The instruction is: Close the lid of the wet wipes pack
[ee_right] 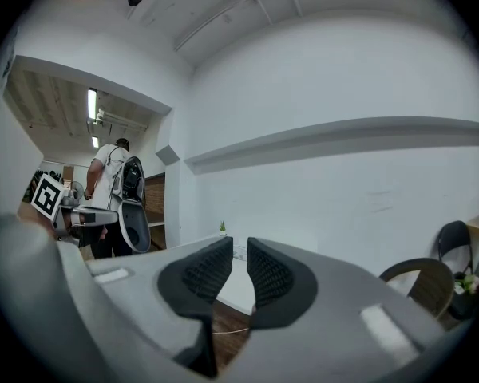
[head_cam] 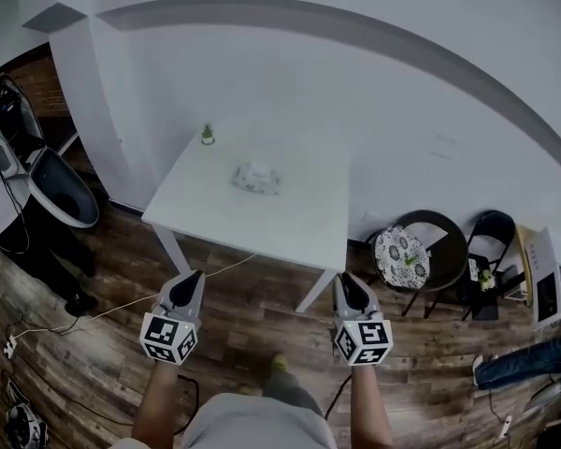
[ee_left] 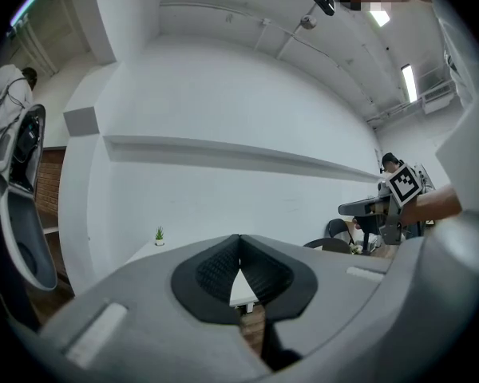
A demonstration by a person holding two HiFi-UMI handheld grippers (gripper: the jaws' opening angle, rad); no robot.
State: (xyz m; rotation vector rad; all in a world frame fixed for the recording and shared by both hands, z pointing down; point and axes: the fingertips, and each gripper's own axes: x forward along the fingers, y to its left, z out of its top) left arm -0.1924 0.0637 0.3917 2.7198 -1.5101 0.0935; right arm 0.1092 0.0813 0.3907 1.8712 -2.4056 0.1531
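Both tongs hang short of the table, the wipes pack waiting up ahead

The wet wipes pack (head_cam: pixel 257 178) lies mid-table (head_cam: pixel 299 227), well ahead of both tongs, its long axis running across, its lid too small to read. Left tongs (head_cam: pixel 194 275) are clenched on nothing; right tongs (head_cam: pixel 346 279) sit a sliver apart, empty. The pack lies between them, a shade nearer the left, so either one looks able to reach it.

A white desk (head_cam: pixel 294 224) stands on a dark wood-plank floor (head_cam: pixel 234 340) against a white wall (head_cam: pixel 355 92) crossed by a grey band. Dark chairs (head_cam: pixel 449 249) sit to its right; tube lights (ee_left: pixel 409 82) glow on the ceiling.
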